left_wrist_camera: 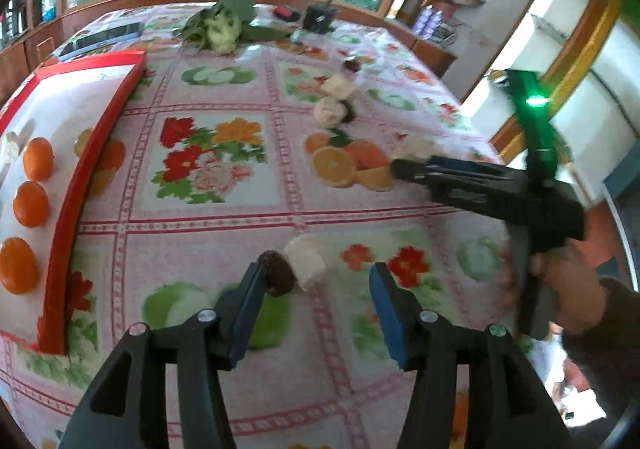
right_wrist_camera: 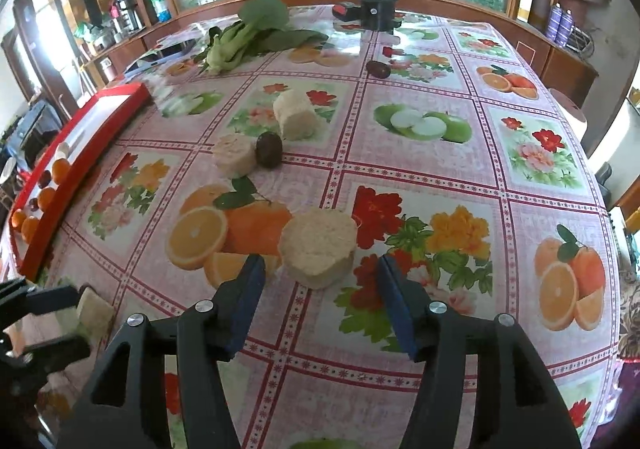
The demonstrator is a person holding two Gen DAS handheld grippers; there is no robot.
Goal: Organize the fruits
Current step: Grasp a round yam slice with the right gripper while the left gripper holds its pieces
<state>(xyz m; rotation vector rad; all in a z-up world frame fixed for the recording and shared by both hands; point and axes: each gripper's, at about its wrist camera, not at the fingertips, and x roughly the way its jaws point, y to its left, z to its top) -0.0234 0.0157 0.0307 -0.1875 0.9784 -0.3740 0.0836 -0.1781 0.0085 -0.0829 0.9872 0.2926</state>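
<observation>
1. No brand, label or writing can be read anywhere in either view.
2. The left gripper (left_wrist_camera: 316, 281) fills the lower middle of the left wrist view. It is black plastic with flat blue pads, and its jaws stand apart with nothing pressed between them.
3. Just beyond its left pad lies a dark brown, wrinkled round fruit (left_wrist_camera: 278, 273), touching a pale cream cylinder piece (left_wrist_camera: 306, 261) with a rough, fibrous cut face.
4. The right gripper (right_wrist_camera: 320, 269), of the same make, sits in the lower middle of the right wrist view. It is parted, and no pad touches anything.
5. Right ahead of its tips rests a chunky pale cylinder (right_wrist_camera: 318, 249), matte and crumbly on top.
6. The glossy tablecloth (right_wrist_camera: 420, 177) is a pink grid printed with oranges, apples and flowers.
7. At the left edge of the left view, a red-rimmed white tray (left_wrist_camera: 96, 153) holds smooth oranges (left_wrist_camera: 30, 205) in a row.
8. Farther up, two more pale cylinders (right_wrist_camera: 236, 155) flank another dark fruit (right_wrist_camera: 269, 155).
9. At the far end lie leafy greens (right_wrist_camera: 256, 35) and a black round device (right_wrist_camera: 376, 11).
</observation>
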